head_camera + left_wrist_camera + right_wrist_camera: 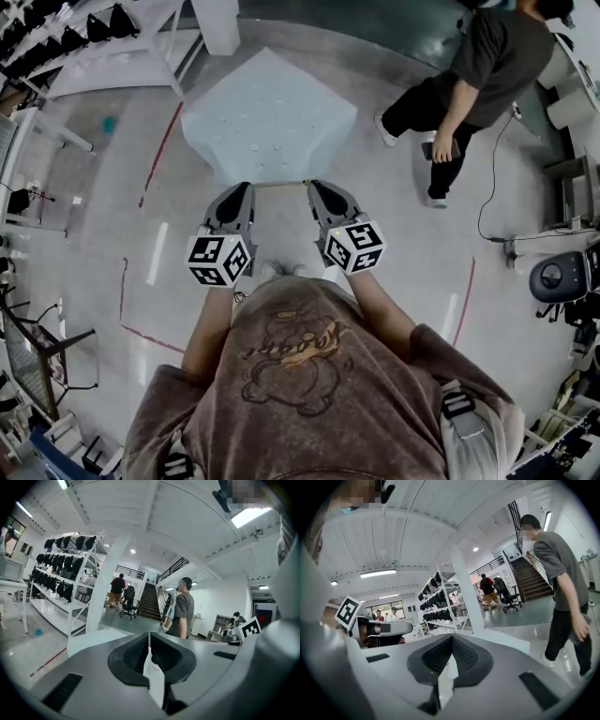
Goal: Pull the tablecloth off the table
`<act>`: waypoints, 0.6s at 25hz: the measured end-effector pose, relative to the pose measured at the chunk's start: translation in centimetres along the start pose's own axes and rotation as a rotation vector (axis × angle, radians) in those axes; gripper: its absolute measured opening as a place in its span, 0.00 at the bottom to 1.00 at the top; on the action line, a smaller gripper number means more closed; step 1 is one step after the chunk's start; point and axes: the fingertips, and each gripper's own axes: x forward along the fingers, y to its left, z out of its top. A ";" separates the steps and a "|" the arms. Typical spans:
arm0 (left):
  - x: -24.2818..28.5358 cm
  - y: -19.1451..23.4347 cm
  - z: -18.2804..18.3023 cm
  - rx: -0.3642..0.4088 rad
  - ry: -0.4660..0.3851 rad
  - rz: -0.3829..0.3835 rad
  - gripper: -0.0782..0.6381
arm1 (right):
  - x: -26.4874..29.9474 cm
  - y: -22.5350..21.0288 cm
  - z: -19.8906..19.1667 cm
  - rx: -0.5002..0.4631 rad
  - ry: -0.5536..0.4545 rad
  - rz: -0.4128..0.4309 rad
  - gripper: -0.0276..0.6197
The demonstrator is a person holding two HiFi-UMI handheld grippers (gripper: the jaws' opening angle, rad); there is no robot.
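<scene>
Left gripper (245,187) and right gripper (315,186) are side by side, pointing away from the operator, near level. In each gripper view the jaws are closed on a fold of the pale cloth (267,117). The held edge runs taut between the two tips. The rest of the cloth spreads ahead of them in a pentagon outline over the floor (112,234); what lies under it cannot be determined. A person (473,70) stands at upper right.

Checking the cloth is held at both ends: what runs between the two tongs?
The near edge of the tablecloth, stretched straight from the left tongs to the right tongs, both shut on it; the head view shows it.
</scene>
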 end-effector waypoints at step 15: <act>0.6 2.1 -0.9 -0.047 0.010 -0.017 0.38 | 2.5 0.6 -1.2 0.057 0.019 0.080 0.40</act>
